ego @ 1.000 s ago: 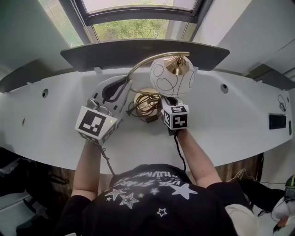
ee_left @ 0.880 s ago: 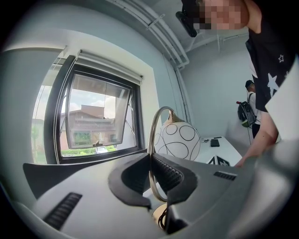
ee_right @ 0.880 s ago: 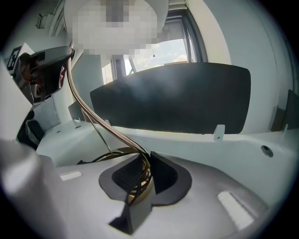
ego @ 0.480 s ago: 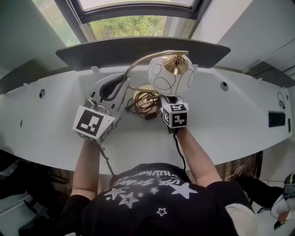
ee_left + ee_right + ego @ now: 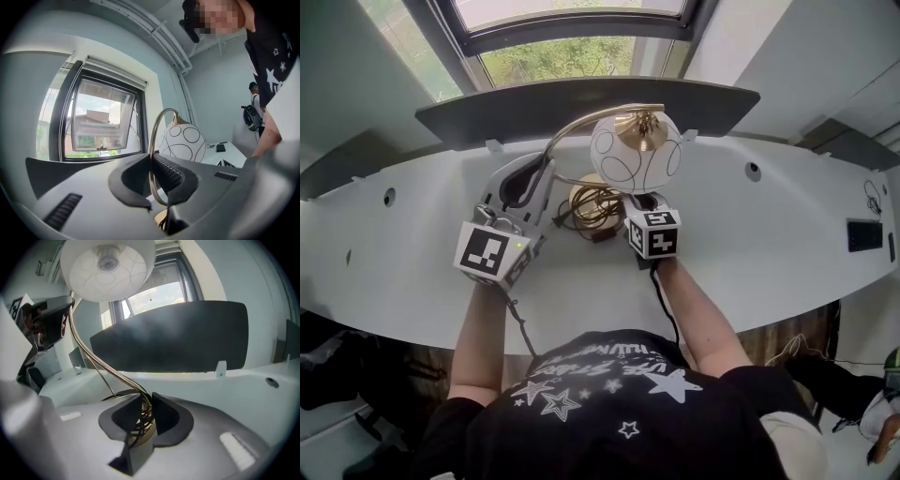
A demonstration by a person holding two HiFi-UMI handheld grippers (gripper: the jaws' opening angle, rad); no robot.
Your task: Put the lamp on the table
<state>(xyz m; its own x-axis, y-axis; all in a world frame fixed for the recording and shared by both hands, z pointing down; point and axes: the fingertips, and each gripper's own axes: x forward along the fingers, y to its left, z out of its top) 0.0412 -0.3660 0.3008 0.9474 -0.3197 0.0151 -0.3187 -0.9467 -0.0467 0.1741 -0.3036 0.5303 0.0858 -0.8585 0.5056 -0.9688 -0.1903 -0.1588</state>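
Nudged shade (image 5: 635,159) a little leftward against the earlier frames. Eased right gripper (image 5: 145,414) slightly wider just now, yet left it pinching base (image 5: 598,202) of lamp (image 5: 180,140) with cord (image 5: 140,420) wound round it. Holds left gripper (image 5: 152,176) pressed tight on brass neck (image 5: 152,140), pointing level.

Looks like the setting-down step, nearly finished: base at or just above table (image 5: 769,253), contact not plain to see. Next, probably: settle base flat, let go on the right first, steady by the neck, then let go on the left.

Worth minding: shade hangs right over right gripper, so better to draw back low than to lift. Dark board (image 5: 487,105) under window (image 5: 572,56) just behind lamp, little room to push forward.
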